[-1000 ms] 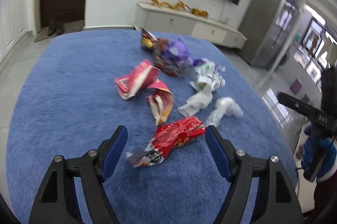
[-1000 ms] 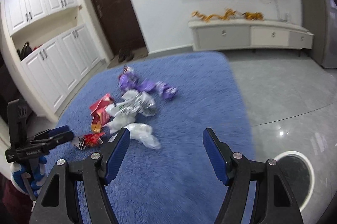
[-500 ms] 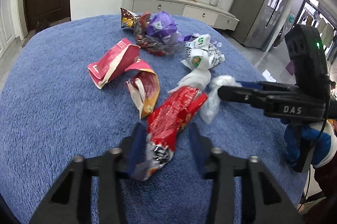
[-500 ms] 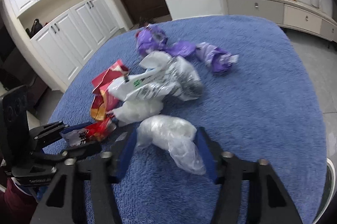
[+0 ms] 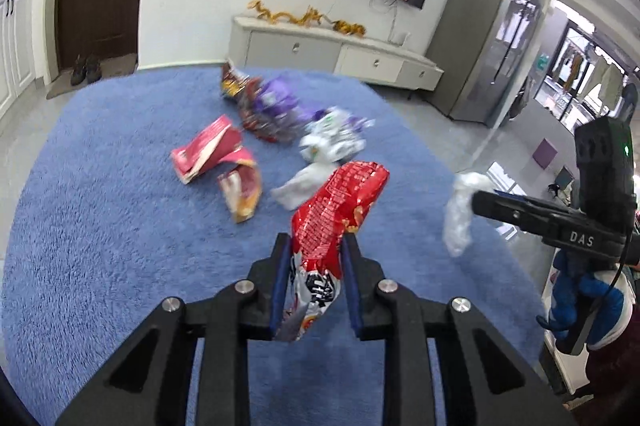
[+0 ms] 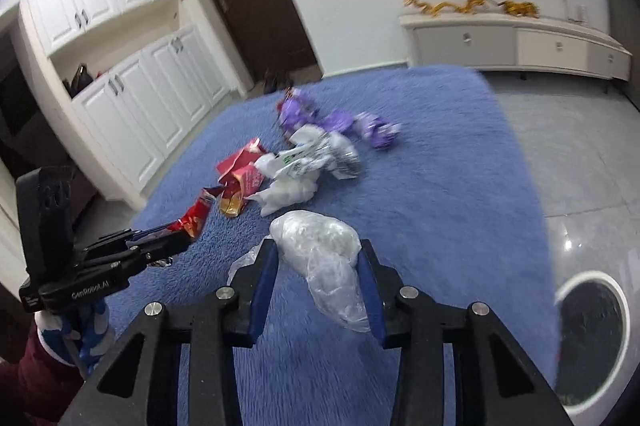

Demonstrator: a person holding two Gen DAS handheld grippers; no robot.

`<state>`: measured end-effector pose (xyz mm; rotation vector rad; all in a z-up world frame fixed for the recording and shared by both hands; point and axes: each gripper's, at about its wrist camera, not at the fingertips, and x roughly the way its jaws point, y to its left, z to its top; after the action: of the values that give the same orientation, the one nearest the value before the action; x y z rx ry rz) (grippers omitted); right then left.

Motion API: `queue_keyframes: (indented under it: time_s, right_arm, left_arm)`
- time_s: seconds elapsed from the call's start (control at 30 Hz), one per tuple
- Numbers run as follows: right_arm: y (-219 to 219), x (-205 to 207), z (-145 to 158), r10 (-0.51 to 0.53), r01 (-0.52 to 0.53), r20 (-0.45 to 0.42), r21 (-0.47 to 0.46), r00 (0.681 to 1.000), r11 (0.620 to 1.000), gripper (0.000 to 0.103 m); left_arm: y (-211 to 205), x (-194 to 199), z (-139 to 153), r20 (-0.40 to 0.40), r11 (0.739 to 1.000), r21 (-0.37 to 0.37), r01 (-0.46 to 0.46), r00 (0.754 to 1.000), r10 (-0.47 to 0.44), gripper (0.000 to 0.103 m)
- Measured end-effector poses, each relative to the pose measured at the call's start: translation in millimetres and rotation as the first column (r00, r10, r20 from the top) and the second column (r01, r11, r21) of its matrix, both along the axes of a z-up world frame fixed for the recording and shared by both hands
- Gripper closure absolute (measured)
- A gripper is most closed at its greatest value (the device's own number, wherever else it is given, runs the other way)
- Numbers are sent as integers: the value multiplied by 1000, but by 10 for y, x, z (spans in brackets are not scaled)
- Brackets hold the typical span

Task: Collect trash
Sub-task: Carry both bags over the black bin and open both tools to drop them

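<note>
Two items lifted: red snack wrapper (image 5: 340, 209) clamped in left gripper (image 5: 314, 266), clear plastic bag (image 6: 320, 250) pinched in right gripper (image 6: 318, 274); carriage to bin (image 6: 592, 338) judged next.

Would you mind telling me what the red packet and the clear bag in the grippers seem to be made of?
The red packet looks like glossy printed plastic film, probably foil-lined: it creases sharply, shines, and shows silver near the left gripper. The clear bag seems thin, soft translucent plastic: it crumples in loose folds and the carpet shows faintly through it between the right gripper's fingers.
</note>
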<state>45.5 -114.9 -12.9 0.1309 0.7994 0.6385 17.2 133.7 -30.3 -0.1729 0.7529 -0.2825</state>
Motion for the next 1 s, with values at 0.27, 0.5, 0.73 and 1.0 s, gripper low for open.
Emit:
queue_keyframes:
  time_s: [0.27,0.5,0.73,1.0]
  right_arm:
    - [-1051,-452,188,-246,247,65,-8,967,969,65]
    - [-1879,-624,57,-460,465,75,-71,885,883,65]
    - [-2401,-555,-129,-559,563,65,-82,826,822,65]
    - [-2828,-210,-462,-607,604,-5,-94,795,791,65]
  left_arm:
    - [-689,-81,288,44,992,18,129,991,-129,79]
    - [-1543,37,380,33,952,46,303,952,-305,79]
    - [-2355,304,301,-19,905,88,417,909,-417,79]
    - [-3212,777,99,-114,868,75,491,869,-482,79]
